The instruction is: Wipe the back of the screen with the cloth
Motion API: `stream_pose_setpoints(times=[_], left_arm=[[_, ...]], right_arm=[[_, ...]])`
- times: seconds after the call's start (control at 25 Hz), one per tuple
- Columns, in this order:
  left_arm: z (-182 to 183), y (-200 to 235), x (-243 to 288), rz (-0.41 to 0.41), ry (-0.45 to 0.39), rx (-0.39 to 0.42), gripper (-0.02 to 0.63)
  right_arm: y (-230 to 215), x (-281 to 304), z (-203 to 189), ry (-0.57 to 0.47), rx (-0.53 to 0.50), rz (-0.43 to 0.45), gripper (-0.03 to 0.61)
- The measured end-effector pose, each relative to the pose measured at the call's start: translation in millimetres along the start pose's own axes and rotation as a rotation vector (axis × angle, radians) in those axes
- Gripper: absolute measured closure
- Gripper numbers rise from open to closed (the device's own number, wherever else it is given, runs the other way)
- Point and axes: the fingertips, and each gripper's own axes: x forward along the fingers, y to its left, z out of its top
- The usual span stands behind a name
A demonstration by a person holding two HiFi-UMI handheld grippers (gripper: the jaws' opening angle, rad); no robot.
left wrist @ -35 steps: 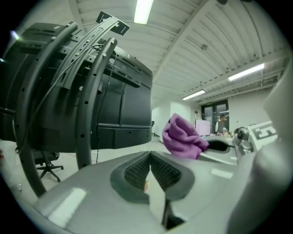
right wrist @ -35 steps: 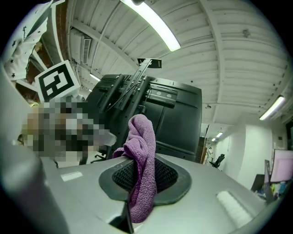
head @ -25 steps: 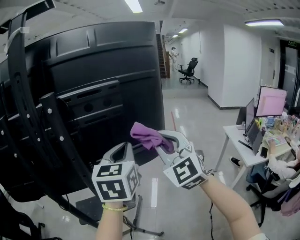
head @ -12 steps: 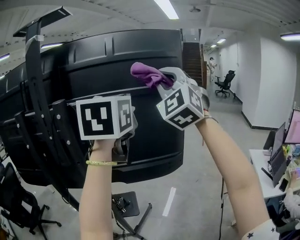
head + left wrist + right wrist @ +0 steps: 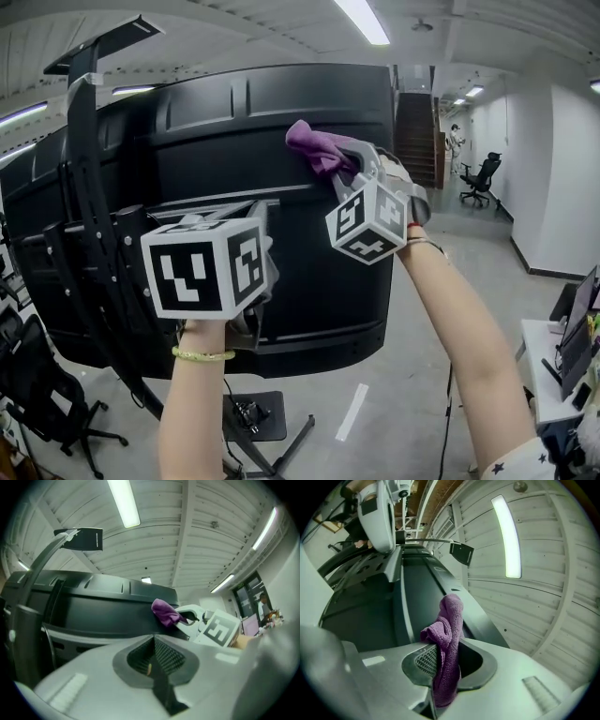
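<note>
Nearest the head camera, two bare forearms reach up, the left wrist wearing a thin yellow band (image 5: pixel 202 353). The left tongs (image 5: pixel 153 641) have their jaws pressed together with nothing between them. Their marker cube (image 5: pixel 204 268) is held low in front of the middle of the screen's back.

The right tongs (image 5: pixel 438 654) are raised higher and further right, and their jaws are clamped on the purple cloth (image 5: pixel 449 629). The cloth's lower end hangs down through the jaws while its bunched upper end sticks out past the tips. In the head view that bunched end lies over the upper right part of the screen (image 5: pixel 234 122), just below its top edge. Whether it presses on the panel I cannot tell.

The screen is large and black, with its ribbed back facing the person. It is carried on a dark stand whose curved arm (image 5: pixel 82 178) rises past the left part of the top edge. The stand's base plate (image 5: pixel 258 417) rests on the floor (image 5: pixel 375 412) below.

A black office chair (image 5: pixel 42 403) stands at the lower left. Further off, beyond the screen's right edge, are a staircase (image 5: pixel 417 117), another office chair (image 5: pixel 483 178) and a distant person (image 5: pixel 457 141). A long ceiling light (image 5: pixel 367 21) runs overhead.
</note>
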Motion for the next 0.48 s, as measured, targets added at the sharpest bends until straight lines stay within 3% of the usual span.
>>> stream_pose_setpoints(times=[0.16,0.48], left_arm=[[-58,-13,-15,-0.030,0.036,-0.025,0.606],[-200,-26,-22,-0.030,0.125,-0.097,0.606]], right_arm=[[58,-26,-20,-0.011,-0.076,0.042,0.518],[183,-90,-63,0.044,-0.033,0.208,0.518]])
